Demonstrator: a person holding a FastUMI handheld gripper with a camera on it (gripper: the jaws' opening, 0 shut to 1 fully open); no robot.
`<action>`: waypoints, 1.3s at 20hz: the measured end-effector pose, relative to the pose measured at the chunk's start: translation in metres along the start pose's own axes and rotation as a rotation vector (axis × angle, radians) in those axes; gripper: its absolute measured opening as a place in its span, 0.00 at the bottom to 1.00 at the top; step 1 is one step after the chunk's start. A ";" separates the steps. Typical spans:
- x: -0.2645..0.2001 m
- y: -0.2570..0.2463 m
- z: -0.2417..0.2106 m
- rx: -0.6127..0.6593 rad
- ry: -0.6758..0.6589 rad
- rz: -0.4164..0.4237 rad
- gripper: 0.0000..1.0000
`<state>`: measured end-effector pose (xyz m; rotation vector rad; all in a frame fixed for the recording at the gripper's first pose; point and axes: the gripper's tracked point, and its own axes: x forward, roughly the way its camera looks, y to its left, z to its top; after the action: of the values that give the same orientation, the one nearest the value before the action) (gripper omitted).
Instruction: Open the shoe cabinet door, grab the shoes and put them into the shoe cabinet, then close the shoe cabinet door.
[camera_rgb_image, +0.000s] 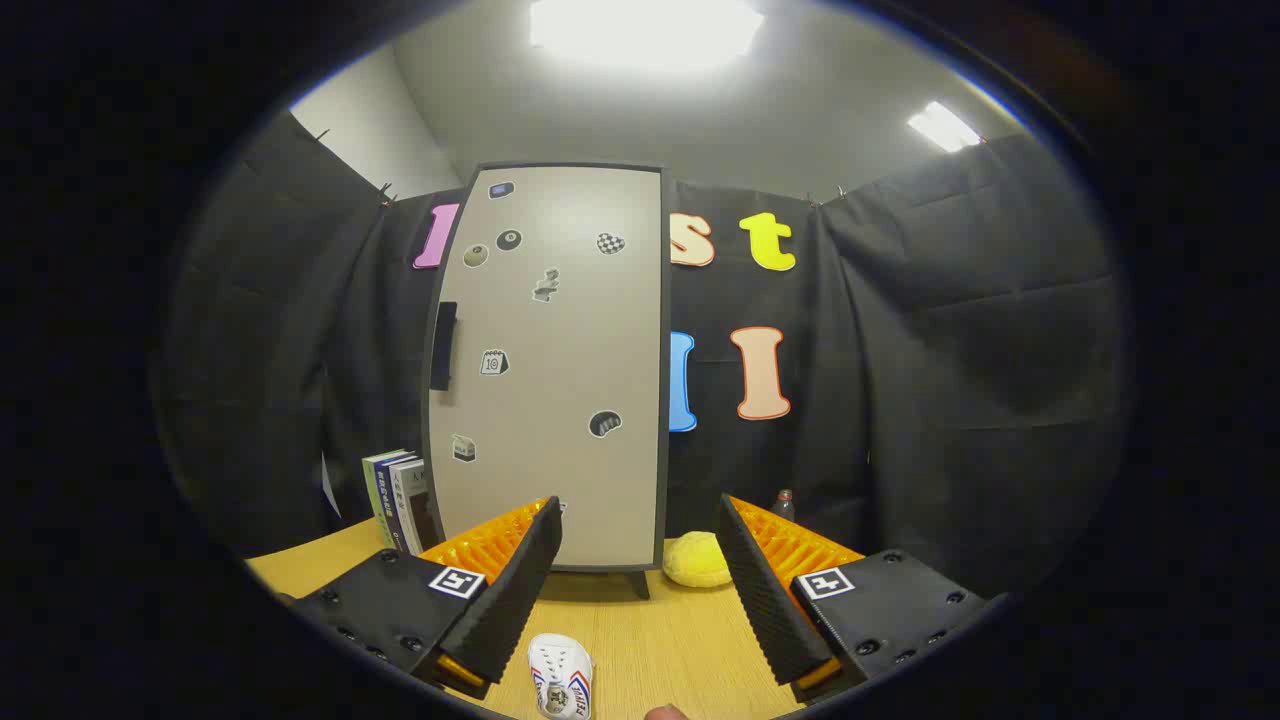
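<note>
Shoe cabinet (550, 370), door shut, upright at frame centre on the table (660, 640), handle (443, 345) on its left edge, up and left of the gripper (640, 530), wide open and empty; shoe (560, 678) below between the fingers.

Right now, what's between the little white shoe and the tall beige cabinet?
In the gripper view, just bare wooden table. The little white shoe lies between the open gripper fingers, and the tall beige cabinet, door closed, stands beyond them.
</note>
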<state>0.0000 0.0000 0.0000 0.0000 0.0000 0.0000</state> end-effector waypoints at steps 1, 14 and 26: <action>0.000 0.003 0.000 0.000 0.003 0.003 0.97; 0.020 0.027 0.004 0.010 0.015 0.043 0.97; 0.125 0.108 0.047 0.053 -0.018 0.152 0.97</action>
<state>0.1248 0.1077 0.0472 0.0531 -0.0176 0.1519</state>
